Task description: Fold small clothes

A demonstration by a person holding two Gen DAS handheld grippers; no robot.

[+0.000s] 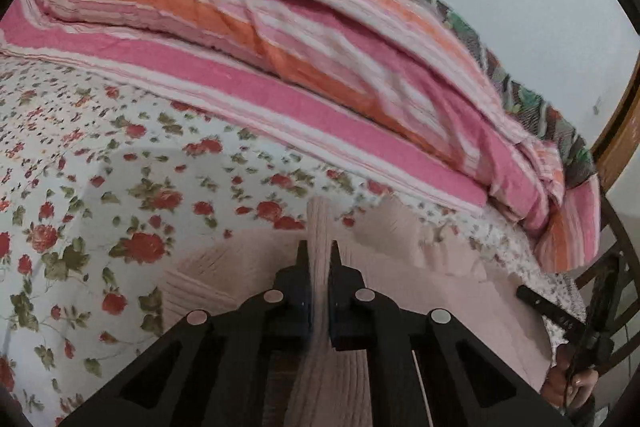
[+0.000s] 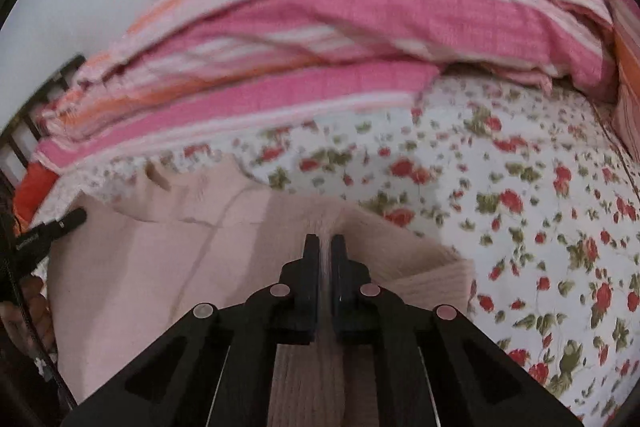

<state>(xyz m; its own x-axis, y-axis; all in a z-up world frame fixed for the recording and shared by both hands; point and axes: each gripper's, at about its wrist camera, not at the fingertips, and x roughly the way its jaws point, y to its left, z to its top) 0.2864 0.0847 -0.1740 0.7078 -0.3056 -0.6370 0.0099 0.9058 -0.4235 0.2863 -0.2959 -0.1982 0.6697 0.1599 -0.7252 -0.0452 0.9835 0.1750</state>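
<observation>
On the far left of the left wrist view lies the flowered bedsheet [image 1: 100, 187], white with red roses. Behind it a striped pink and orange quilt [image 1: 280, 39] is piled up along the wall side of the bed.

In the middle, the left gripper [image 1: 319, 259] is pinched tight on a fold of the pale pink knit garment [image 1: 248, 275]. A ridge of the knit sticks up between its black fingers. The garment lies on the sheet at the near edge of the bed, right under both tools. It looks like a small ribbed sweater, but the shape is too bunched and blurry to be sure.

Further right in that view, the other tool's black tip pokes in by the bed edge, with a hand [image 1: 568, 383] wrapped around its handle.

In the right wrist view, the right gripper [image 2: 325, 247] is also squeezed shut on the pink knit, with a thin pleat of cloth caught between its fingers. A ribbed band of the garment [image 2: 432, 267] lies just to its right, and more rosy sheet spreads past that.

So both tools have a pinch of cloth, one on each side. This looks like the start of a fold, or a lift to spread the garment flat. Next, both hands would need to lift together and keep the cloth stretched between them. Then they can lay one part over the other. If one side pulls harder, the soft knit could slip out or bunch up.
</observation>
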